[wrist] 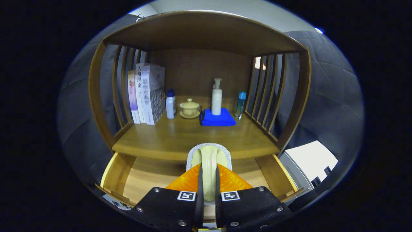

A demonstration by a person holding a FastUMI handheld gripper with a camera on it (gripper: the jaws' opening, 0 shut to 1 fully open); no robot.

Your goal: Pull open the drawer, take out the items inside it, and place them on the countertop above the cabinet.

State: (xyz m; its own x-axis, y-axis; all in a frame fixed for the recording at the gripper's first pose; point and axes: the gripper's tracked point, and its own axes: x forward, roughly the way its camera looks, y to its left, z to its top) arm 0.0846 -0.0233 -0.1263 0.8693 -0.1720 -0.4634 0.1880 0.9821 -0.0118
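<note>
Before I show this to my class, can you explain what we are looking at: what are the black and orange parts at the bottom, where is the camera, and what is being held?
The camera rides on a hand-held gripper and looks along its two black-and-orange fingers. They are shut on a pale brush-like item with a grey fuzzy rim, held above the open drawer. Beyond lies the wooden countertop, carrying books, a white bottle, a lidded cup, a pump bottle on a blue cloth, and a blue bottle.

A home-like corner staged in a booth: a wooden cabinet (pixel 96 96) with slatted sides holds books (pixel 146 93), a lidded teacup (pixel 190 108), a pump bottle (pixel 217 96) and a blue cloth (pixel 219 119).
</note>
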